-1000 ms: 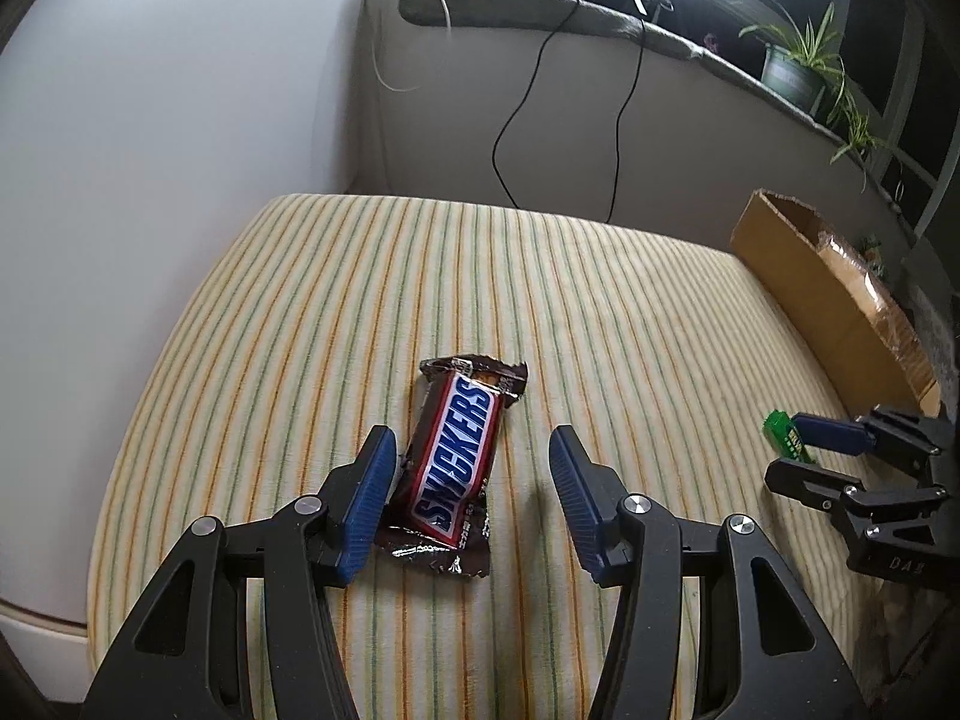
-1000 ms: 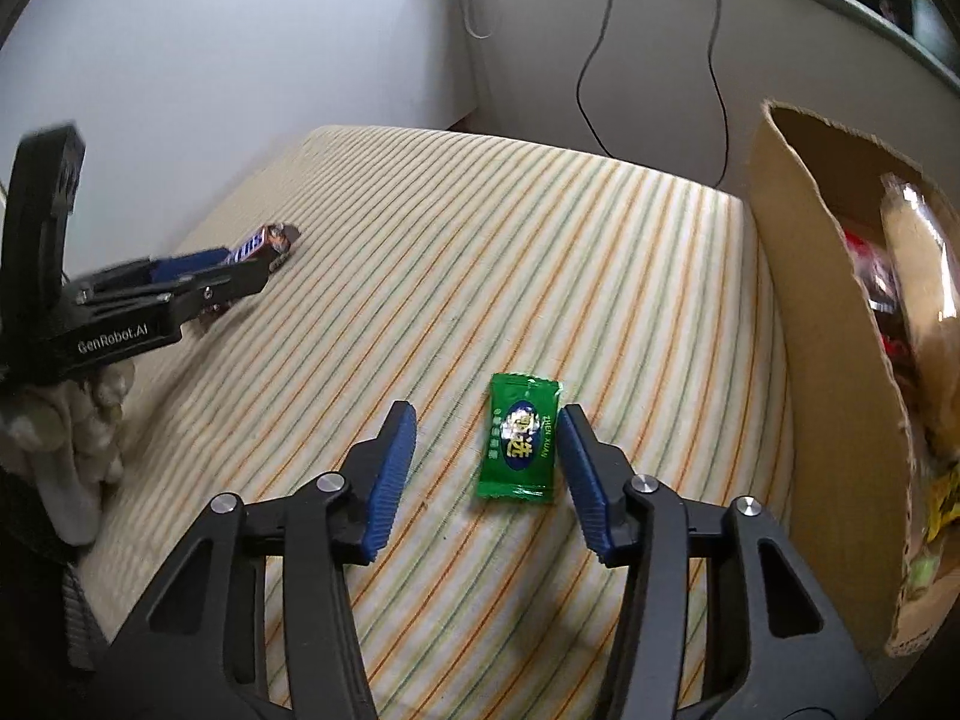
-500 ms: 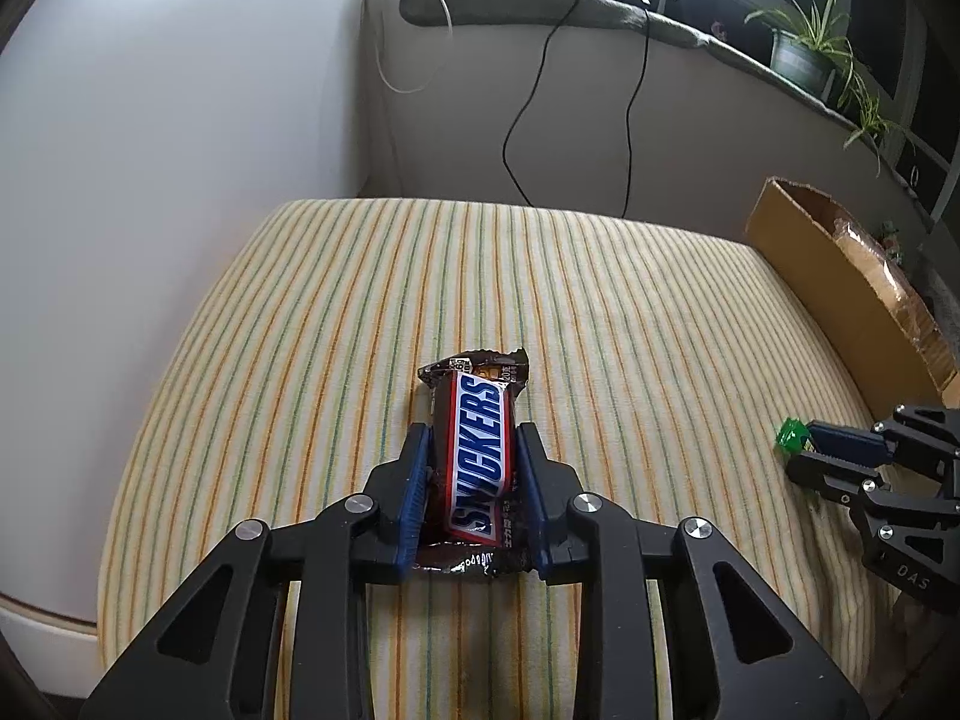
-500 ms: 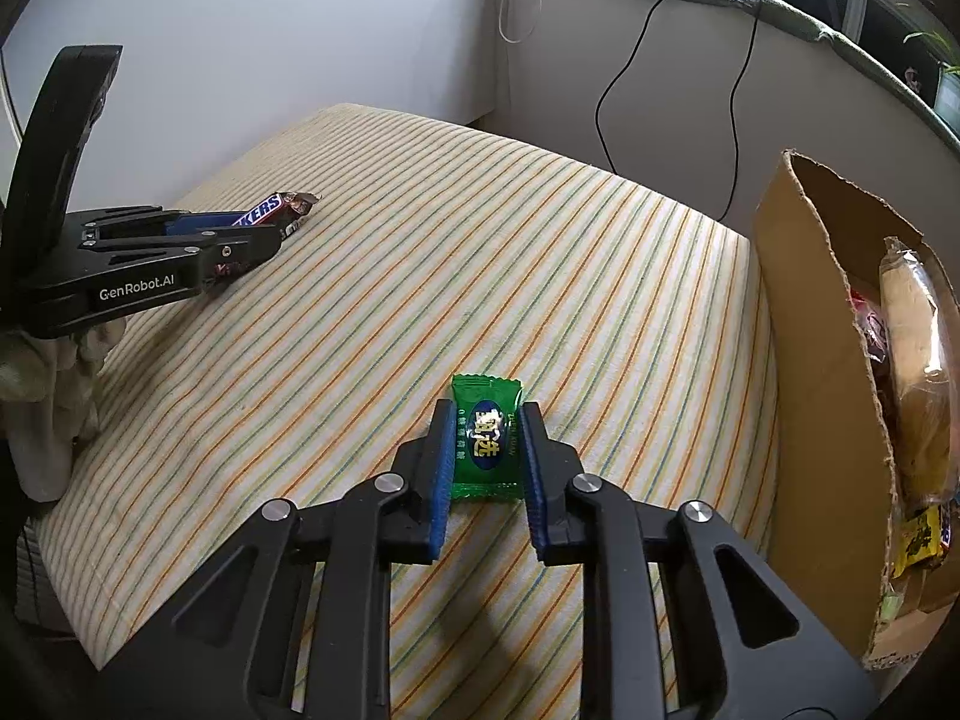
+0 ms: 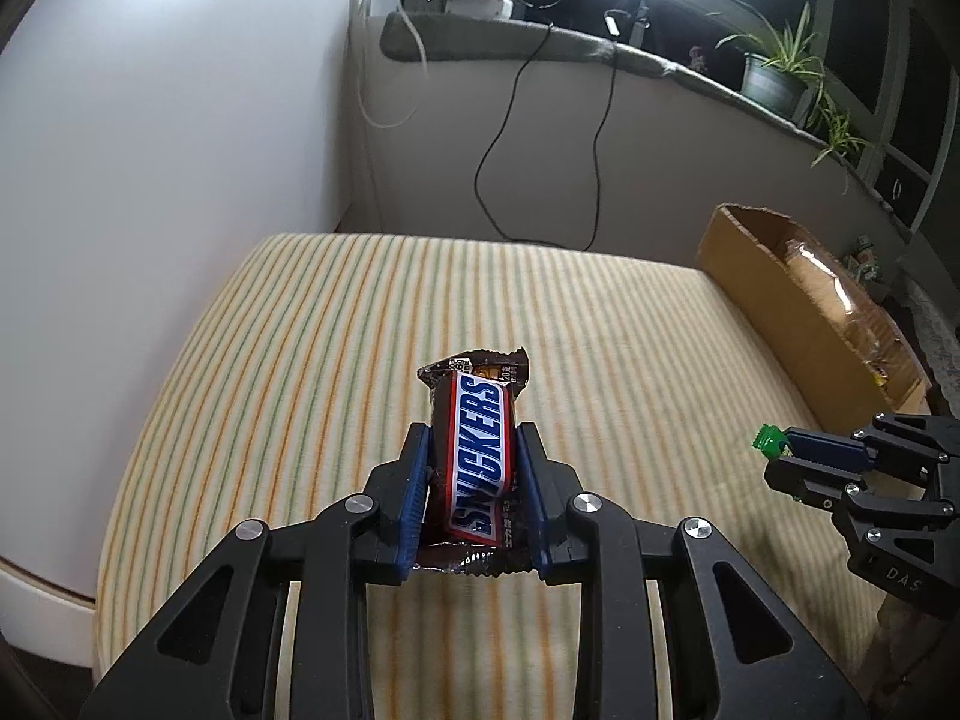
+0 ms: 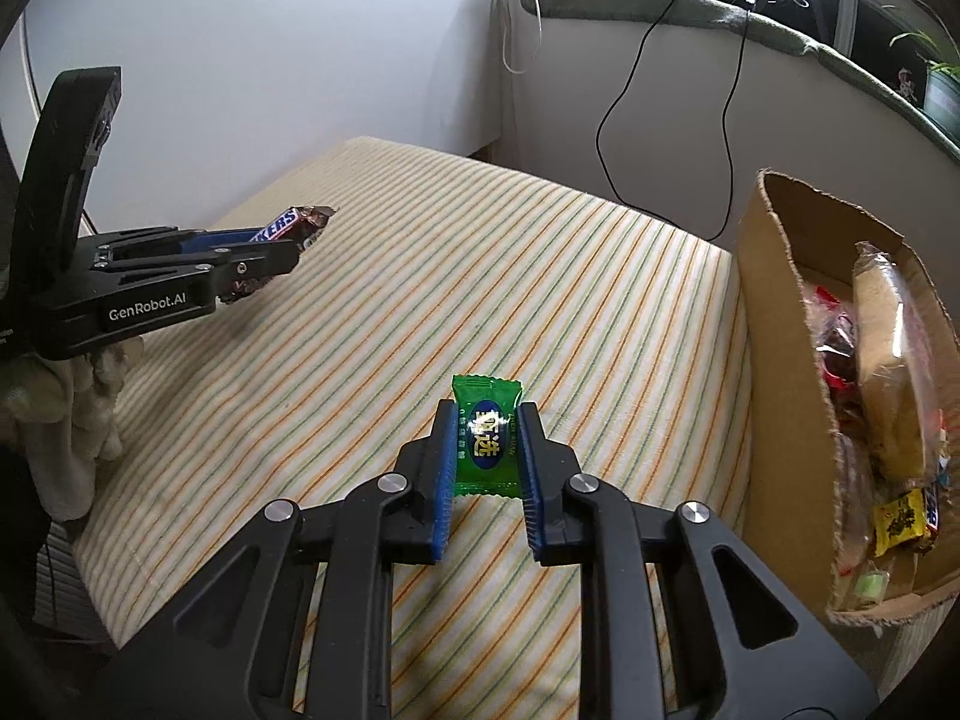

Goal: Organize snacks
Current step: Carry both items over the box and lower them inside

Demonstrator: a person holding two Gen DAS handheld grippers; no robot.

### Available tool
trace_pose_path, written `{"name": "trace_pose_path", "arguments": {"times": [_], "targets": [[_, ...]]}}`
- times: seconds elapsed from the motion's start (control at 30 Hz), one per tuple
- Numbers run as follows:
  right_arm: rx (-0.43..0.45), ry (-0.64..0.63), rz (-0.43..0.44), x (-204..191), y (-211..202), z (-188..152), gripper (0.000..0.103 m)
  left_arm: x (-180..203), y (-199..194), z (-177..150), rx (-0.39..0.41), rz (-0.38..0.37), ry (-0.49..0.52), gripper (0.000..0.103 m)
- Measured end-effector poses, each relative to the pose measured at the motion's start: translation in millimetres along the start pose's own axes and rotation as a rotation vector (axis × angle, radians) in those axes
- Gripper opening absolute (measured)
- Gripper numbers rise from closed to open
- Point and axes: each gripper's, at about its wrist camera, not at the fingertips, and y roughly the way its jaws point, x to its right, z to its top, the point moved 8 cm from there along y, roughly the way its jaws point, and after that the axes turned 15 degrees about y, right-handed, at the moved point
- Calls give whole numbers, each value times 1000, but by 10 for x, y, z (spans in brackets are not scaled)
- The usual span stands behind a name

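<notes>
My left gripper [image 5: 474, 444] is shut on a brown Snickers bar [image 5: 477, 456] and holds it above the striped tabletop [image 5: 300, 330]. My right gripper [image 6: 485, 420] is shut on a small green candy packet [image 6: 486, 441], also lifted off the cloth. In the right wrist view the left gripper [image 6: 282, 255] shows at the left with the Snickers bar [image 6: 288, 225] sticking out. In the left wrist view the right gripper [image 5: 780, 450] shows at the right with the green candy [image 5: 768, 439] at its tip.
An open cardboard box [image 6: 774, 312] with several snacks inside stands at the table's right edge; it also shows in the left wrist view [image 5: 762, 282]. A white wall is to the left. A ledge with cables and plants [image 5: 774, 66] runs behind.
Both grippers closed on their snacks, the left on the Snickers bar and the right on the green candy, and then lifted them off the striped cloth.
</notes>
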Motion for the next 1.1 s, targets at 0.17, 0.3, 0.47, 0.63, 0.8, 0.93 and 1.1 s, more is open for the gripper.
{"name": "trace_pose_path", "arguments": {"times": [0.17, 0.3, 0.47, 0.63, 0.8, 0.93, 1.1], "targets": [[31, 5, 16, 20, -237, -18, 19, 131, -76, 160, 30, -9, 19, 26], [56, 12, 28, 69, -425, -28, 19, 271, -136, 283, 55, -21, 38, 26], [86, 26, 34, 166, -616, 13, 19, 497, -155, 470, 82, -44, 69, 26], [114, 46, 28, 289, -791, 26, 19, 710, -174, 618, 104, -65, 95, 26], [138, 70, 17, 474, -924, 83, 19, 932, -149, 783, 123, -91, 117, 26], [161, 94, 6, 634, -1045, 97, 19, 1132, -144, 890, 136, -114, 140, 26], [184, 119, -9, 861, -1162, 136, 19, 1396, -103, 1035, 146, -145, 169, 26]]}}
